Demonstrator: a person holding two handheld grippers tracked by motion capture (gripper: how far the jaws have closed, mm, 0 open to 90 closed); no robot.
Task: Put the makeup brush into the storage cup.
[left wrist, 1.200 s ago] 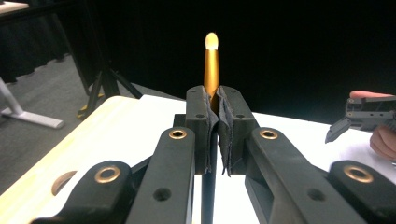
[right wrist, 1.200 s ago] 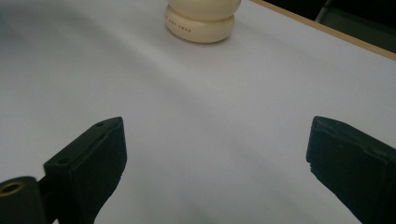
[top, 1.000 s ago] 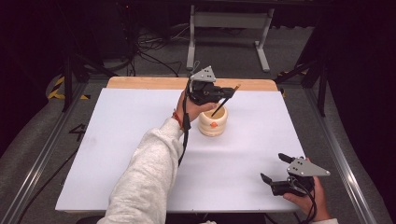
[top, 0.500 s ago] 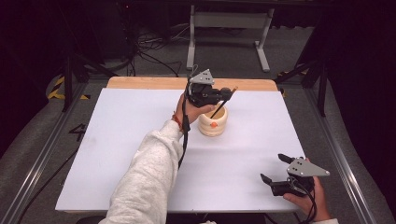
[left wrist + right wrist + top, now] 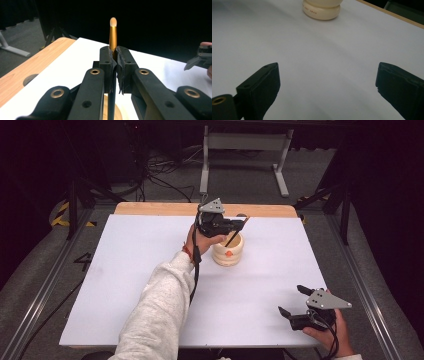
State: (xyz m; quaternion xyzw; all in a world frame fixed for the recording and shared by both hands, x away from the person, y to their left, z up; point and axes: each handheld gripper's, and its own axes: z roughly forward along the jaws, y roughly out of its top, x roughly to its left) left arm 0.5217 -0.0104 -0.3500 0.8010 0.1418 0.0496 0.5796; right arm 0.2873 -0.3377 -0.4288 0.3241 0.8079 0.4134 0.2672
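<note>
My left gripper (image 5: 235,226) is shut on a thin brush (image 5: 234,236) with a black handle, held tilted over a cream ribbed cup (image 5: 228,253) at the table's far middle. The handle's lower end reaches into the cup's mouth. In the left gripper view the pads (image 5: 121,65) pinch the brush (image 5: 113,32) just below its gold ferrule, its pale tip pointing up, with the cup's rim (image 5: 118,113) beneath. My right gripper (image 5: 292,300) rests open near the front right edge, nothing between its jaws. The right gripper view has the cup (image 5: 322,10) far ahead of the gripper (image 5: 327,82).
A white sheet (image 5: 125,270) covers the table, with a strip of bare wood (image 5: 160,209) along the far edge. A grey metal stand (image 5: 245,142) and cables lie on the floor beyond. Metal rails (image 5: 45,285) run along both sides.
My left gripper has sunk a little with the brush, bringing the handle's end lower over the cup. The right gripper has stayed where it was.
</note>
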